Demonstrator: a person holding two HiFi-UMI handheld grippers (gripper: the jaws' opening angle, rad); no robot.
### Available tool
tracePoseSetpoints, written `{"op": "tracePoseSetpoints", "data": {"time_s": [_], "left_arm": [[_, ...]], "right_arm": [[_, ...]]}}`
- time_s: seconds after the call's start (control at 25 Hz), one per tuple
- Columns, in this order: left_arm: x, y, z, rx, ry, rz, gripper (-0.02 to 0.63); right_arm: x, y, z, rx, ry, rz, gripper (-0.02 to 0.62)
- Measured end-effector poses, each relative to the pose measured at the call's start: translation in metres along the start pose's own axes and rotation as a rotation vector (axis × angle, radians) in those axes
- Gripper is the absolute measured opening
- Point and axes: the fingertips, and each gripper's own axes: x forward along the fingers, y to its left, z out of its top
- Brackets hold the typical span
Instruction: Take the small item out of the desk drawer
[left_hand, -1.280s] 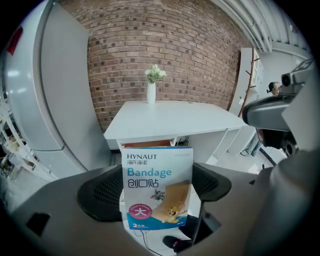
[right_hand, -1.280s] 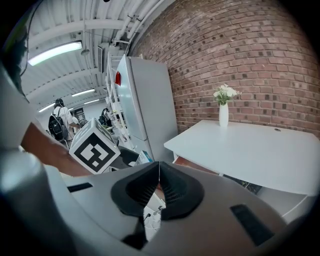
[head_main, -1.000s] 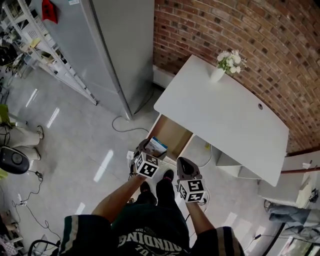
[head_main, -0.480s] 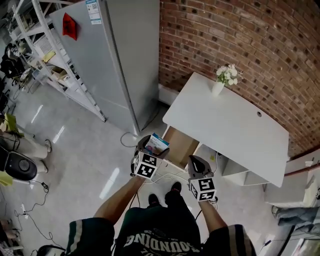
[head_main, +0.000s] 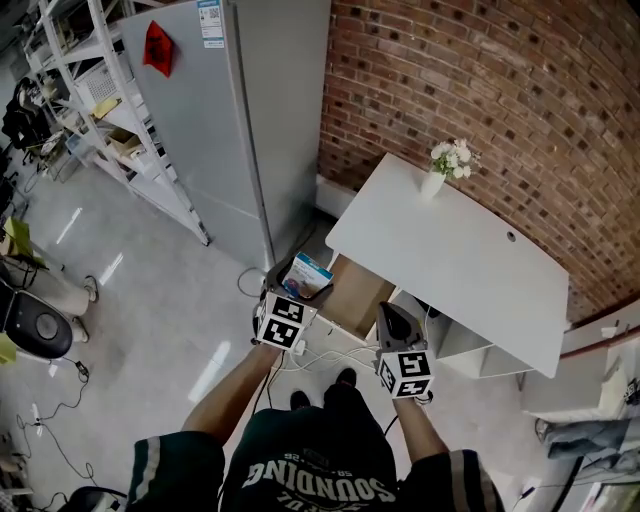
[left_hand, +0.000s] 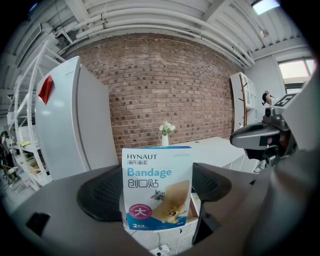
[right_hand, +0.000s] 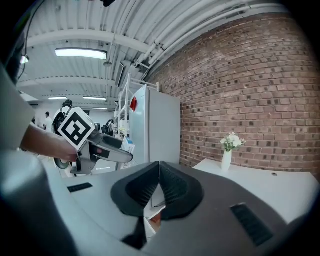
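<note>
The bandage box (left_hand: 157, 185) is out of the drawer now. A second ago the left hand-held gripper (head_main: 296, 288) had it over the near-left corner of the open drawer (head_main: 358, 292); since then it has drifted clear of the drawer's left edge and hangs over the floor side, toward the grey refrigerator (head_main: 230, 120). The left jaws are clamped on the lower part of the box, which stands upright with its printed face toward that gripper's camera.

The right hand-held gripper (right_hand: 159, 187) has its jaws pressed together with nothing between them, and hovers near the drawer's front.

The drawer is still pulled out from under the white worktop (head_main: 450, 260). I'd say the removal itself is done. What remains, if anything, is setting the box down somewhere or pushing the drawer shut.
</note>
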Motion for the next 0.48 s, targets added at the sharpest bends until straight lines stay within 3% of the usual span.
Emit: {"op": "tracePoseSetpoints", "data": {"time_s": [0.48], "left_arm": [[-0.004,0.006,0.005,0.009,-0.012,-0.01,0.439]], "right_arm": [[0.002,0.006,0.011,-0.007,-0.017,-0.002,0.025]]}}
